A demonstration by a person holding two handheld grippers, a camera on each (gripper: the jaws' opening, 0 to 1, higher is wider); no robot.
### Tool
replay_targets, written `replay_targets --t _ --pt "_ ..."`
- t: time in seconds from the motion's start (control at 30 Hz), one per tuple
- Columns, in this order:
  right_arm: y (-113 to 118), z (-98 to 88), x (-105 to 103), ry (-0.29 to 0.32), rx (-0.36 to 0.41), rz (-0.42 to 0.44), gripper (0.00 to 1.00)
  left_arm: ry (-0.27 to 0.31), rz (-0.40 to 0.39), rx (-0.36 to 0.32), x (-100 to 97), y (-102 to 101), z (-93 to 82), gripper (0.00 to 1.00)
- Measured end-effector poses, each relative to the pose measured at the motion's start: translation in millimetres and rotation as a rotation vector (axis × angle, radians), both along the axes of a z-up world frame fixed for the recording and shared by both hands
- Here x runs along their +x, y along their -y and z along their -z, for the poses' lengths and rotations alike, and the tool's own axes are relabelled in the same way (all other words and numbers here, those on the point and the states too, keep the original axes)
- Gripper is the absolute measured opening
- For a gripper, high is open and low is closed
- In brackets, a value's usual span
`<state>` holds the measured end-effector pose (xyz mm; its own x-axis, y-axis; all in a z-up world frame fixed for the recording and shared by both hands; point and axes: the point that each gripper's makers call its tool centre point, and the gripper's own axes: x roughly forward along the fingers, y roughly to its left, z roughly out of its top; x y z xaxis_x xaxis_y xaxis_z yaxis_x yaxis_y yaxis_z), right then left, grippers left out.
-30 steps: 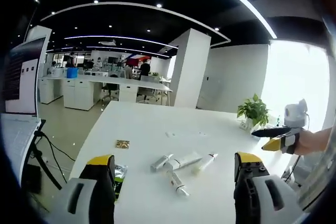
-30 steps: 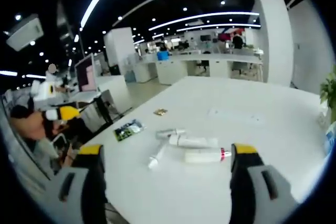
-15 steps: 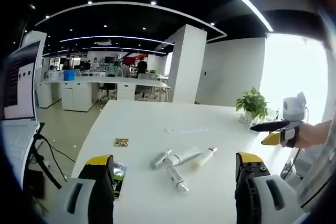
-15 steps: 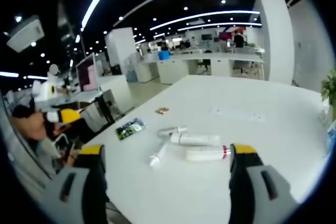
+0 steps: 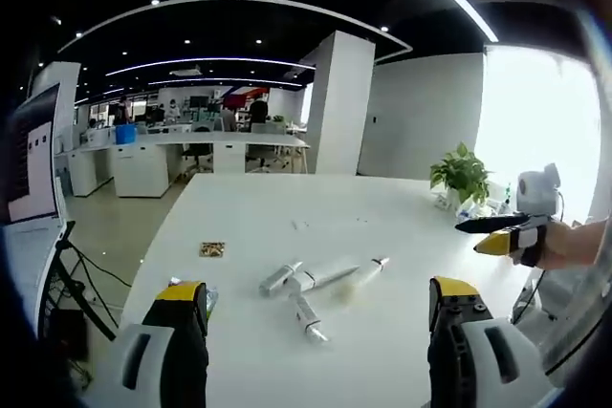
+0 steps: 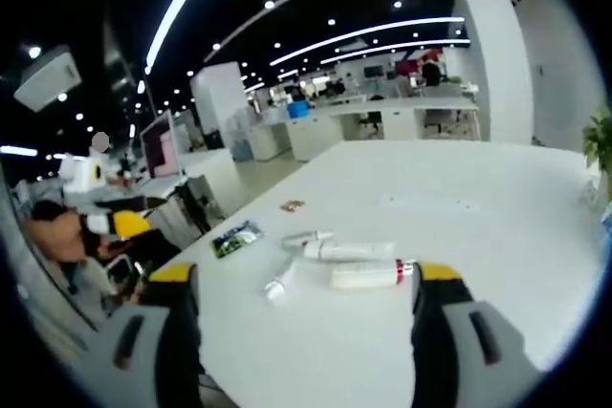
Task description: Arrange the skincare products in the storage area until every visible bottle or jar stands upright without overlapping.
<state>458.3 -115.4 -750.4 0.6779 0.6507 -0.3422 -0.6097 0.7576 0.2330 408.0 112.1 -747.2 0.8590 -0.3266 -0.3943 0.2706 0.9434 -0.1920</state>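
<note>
Several skincare tubes lie flat in a loose cluster on the white table: a silver tube, a long white tube, a pale tube and a small tube. My left gripper hovers open just in front of them, holding nothing. From the other side, the silver tube, the white tube, a red-banded tube and the small tube lie ahead of my open, empty right gripper. Each gripper appears in the other's view, the right gripper and the left gripper.
A gold sachet and a green sachet lie on the table near the tubes. A potted plant stands at the far table edge. A person's hand holds the right gripper. Desks and a monitor stand beyond.
Both cameras shifted slightly, so the tubes sit a little differently in each view. The tubes themselves have not moved. Both grippers remain open.
</note>
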Motion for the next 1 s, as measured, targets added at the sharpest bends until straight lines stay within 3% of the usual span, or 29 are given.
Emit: replay_targets --t 0.27,0.43,0.6,0.77,0.9,1.0 --pt "7.9 -1.9 2.8 0.005 0.009 -0.055 0.91 -0.023 -0.016 0.004 -3.2 19.5 5.7 0.99" --pt "14.5 -1.7 4.6 -0.001 -0.025 -0.061 0.9 -0.042 -0.005 -0.02 0.9 26.9 15.5 0.98" --pt "23.2 -3.0 6.3 -0.042 -0.037 -0.001 0.9 -0.075 0.114 -0.04 28.7 48.0 32.0 0.95" --pt "37.2 -27.4 1.5 -0.016 0.012 0.11 0.84 -0.089 0.276 0.013 69.4 71.0 48.6 0.89" --pt "48.8 -24.8 -9.9 -0.041 -0.011 0.174 0.83 -0.086 0.35 0.028 111.4 83.2 61.2 0.89" --pt "54.5 -23.3 -20.0 -0.056 -0.027 0.2 0.83 -0.089 0.429 0.099 132.1 92.7 73.8 0.89"
